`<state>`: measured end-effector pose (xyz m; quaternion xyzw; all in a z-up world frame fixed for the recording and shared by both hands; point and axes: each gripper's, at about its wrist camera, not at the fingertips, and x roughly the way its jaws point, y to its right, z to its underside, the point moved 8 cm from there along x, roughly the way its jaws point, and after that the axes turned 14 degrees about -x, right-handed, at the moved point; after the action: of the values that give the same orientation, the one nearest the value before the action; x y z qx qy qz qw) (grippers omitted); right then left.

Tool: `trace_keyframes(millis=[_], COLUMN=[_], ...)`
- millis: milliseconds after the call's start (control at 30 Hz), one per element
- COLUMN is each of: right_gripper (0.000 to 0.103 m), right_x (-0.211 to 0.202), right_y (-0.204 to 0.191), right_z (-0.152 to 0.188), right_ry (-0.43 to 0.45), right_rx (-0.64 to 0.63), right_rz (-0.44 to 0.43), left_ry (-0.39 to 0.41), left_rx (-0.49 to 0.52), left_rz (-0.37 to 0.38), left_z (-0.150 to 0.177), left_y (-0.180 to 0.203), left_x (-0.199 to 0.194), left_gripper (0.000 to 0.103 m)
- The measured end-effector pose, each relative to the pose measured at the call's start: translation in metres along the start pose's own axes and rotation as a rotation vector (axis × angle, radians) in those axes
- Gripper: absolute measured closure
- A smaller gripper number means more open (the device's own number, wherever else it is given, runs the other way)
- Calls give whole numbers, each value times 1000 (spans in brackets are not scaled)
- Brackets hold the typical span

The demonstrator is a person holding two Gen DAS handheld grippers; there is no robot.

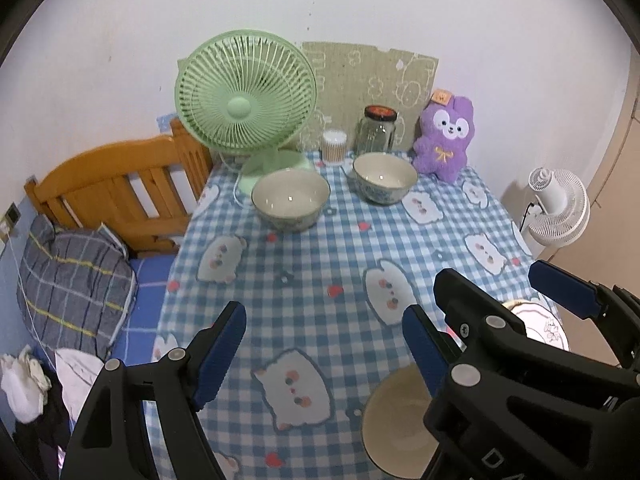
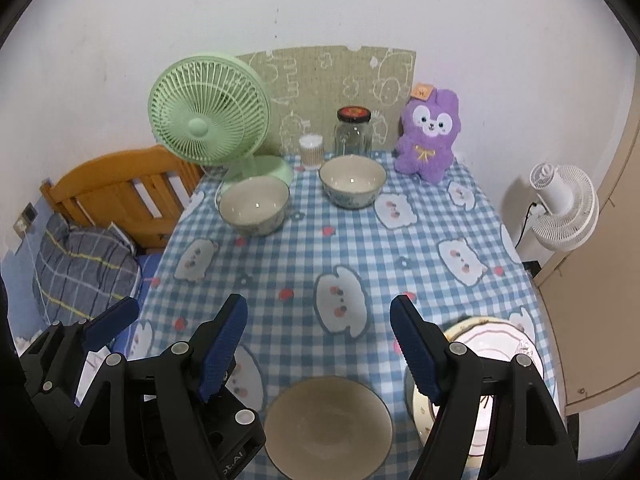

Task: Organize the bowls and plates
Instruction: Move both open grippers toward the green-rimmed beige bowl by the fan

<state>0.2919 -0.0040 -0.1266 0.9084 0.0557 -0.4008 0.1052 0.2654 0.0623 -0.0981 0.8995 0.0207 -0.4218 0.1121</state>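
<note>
Two deep cream bowls stand at the far end of the checked tablecloth, one on the left (image 1: 290, 200) (image 2: 254, 206) and one on the right (image 1: 384, 178) (image 2: 352, 186). A shallow beige dish (image 1: 400, 420) (image 2: 328, 424) lies near the front edge. To its right is a white flowered plate (image 1: 540, 328) (image 2: 492, 344), partly hidden by fingers. My left gripper (image 1: 324, 354) hangs open over the cloth, holding nothing. My right gripper (image 2: 320, 344) (image 1: 512, 296) is open beside it, above the beige dish, also holding nothing. One of the left gripper's fingers (image 2: 112, 320) shows at the left of the right wrist view.
Along the back wall stand a green desk fan (image 1: 244, 108), a tub of cotton swabs (image 1: 334, 146), a glass jar (image 1: 378, 128) and a purple plush toy (image 1: 442, 136). A wooden bed headboard (image 1: 120, 192) and a pillow (image 1: 72, 284) lie left of the table. A white fan (image 1: 558, 208) stands at the right.
</note>
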Motion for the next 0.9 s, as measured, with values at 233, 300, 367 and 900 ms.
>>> trace_keyframes(millis=[233,300,367,900], right_gripper=[26,26,26,26], right_x=[3,8,12,73], right_y=[-2,-2,-2,-19], right_z=[-20,-28,-36,-86], right_ry=[1,-4,2,-3], right_rx=[3,-8,-18,-67], right_rz=[18,17,12,-49], left_ry=[4,0,6,11], left_rx=[1,-1,-7,-56], left_rz=[11,10,4,-71], left_z=[-19,-24,-30,-78], left_y=[-3,-4,-5,-28], left_x=[4,7,10,59], left_gripper=[21,21,21,21])
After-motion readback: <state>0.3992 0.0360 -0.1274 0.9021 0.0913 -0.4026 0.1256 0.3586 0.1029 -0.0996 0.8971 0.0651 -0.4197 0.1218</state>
